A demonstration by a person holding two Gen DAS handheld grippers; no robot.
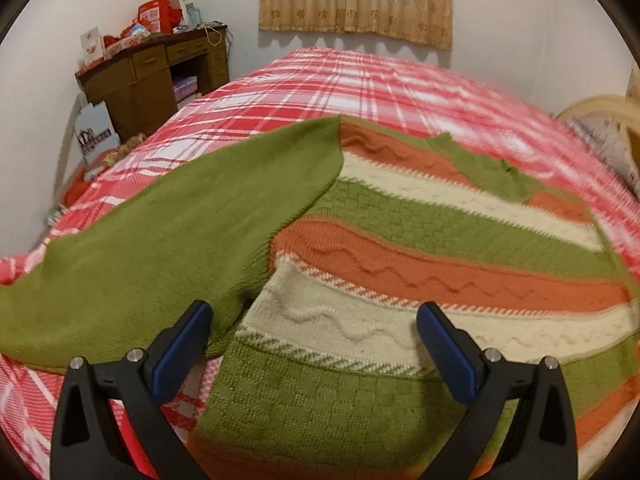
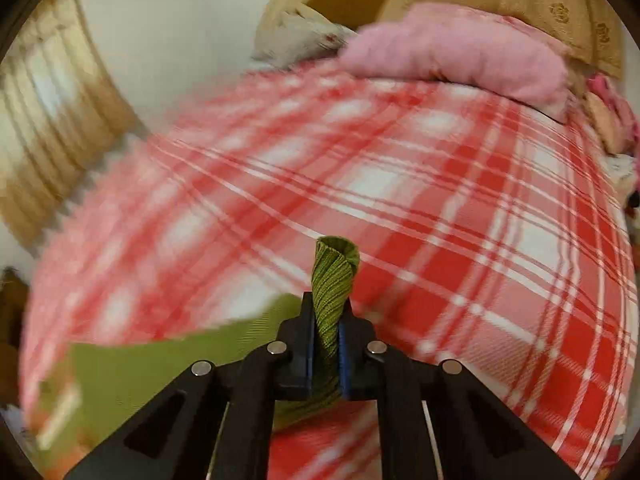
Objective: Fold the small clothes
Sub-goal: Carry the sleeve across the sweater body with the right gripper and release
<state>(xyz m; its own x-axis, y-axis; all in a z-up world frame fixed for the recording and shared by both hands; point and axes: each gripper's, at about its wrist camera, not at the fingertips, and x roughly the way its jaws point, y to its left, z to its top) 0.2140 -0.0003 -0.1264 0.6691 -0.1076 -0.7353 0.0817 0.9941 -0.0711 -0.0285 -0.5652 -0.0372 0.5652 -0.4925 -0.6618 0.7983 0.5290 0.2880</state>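
Right gripper clamped on sweater green cuff; left gripper wide open over sweater, holding nothing, plaid bedsheet underneath.

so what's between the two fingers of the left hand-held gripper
In the left wrist view, the left hand-held gripper is open, and the striped sweater on the plaid bedspread shows in the gap: its cream band, untouched by the pads.
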